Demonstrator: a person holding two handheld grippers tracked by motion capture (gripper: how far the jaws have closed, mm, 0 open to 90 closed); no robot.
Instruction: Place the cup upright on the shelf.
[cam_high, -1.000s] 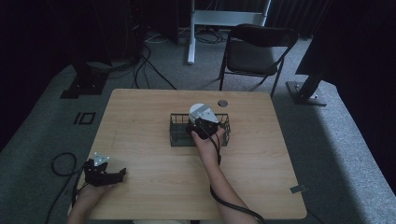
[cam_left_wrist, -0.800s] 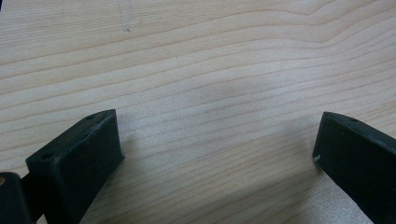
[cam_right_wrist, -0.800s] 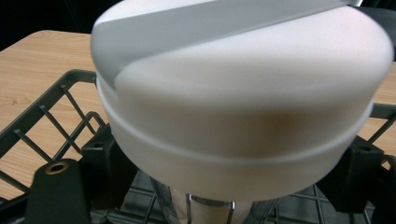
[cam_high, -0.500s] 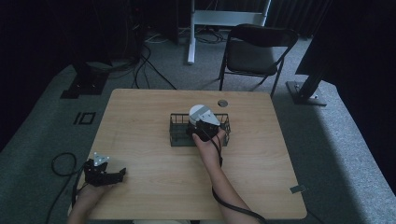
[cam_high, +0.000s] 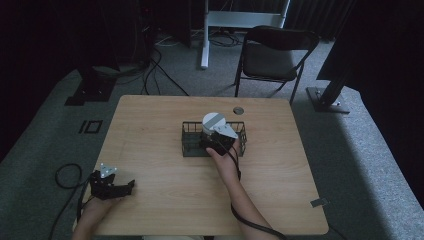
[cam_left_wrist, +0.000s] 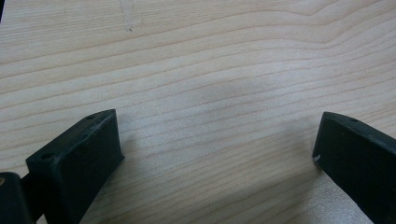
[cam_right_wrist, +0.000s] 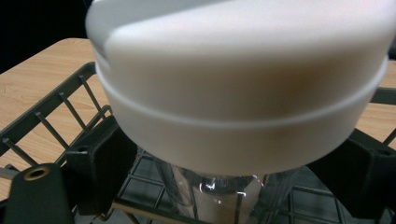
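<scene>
Right gripper (cam_high: 216, 141): jaws stood one on either side of a clear jar (cam_right_wrist: 224, 196), just under its broad white lid (cam_right_wrist: 238, 84); they appeared to be closed on the glass, though the lid hid the contact. In the high view the lid (cam_high: 214, 120) showed as a pale disc with a grey band across it, just beyond the gripper's grey plate.

Jar: upright, inside the dark wire basket (cam_high: 189, 141), toward the basket's middle. The right gripper view showed the basket's rim and wire wall (cam_right_wrist: 56, 112) running left of the jar and its grid floor under the glass.

Basket: rested on the wooden tabletop (cam_high: 150, 125), roughly at the centre and slightly toward the far edge.

Right hand (cam_high: 223, 159): reached in from the near edge, forearm lying across the tabletop, a black cable trailing back along it.

Left gripper (cam_high: 124, 188): jaws spread wide, nothing between them; bare wood grain (cam_left_wrist: 210, 93) lay below them. It sat low at the near left corner of the tabletop, well apart from the basket.

Small round grommet (cam_high: 238, 110): set in the tabletop beyond the basket, near the far edge.

Folding chair (cam_high: 272, 55): dark, on the grey floor past the far edge.
</scene>
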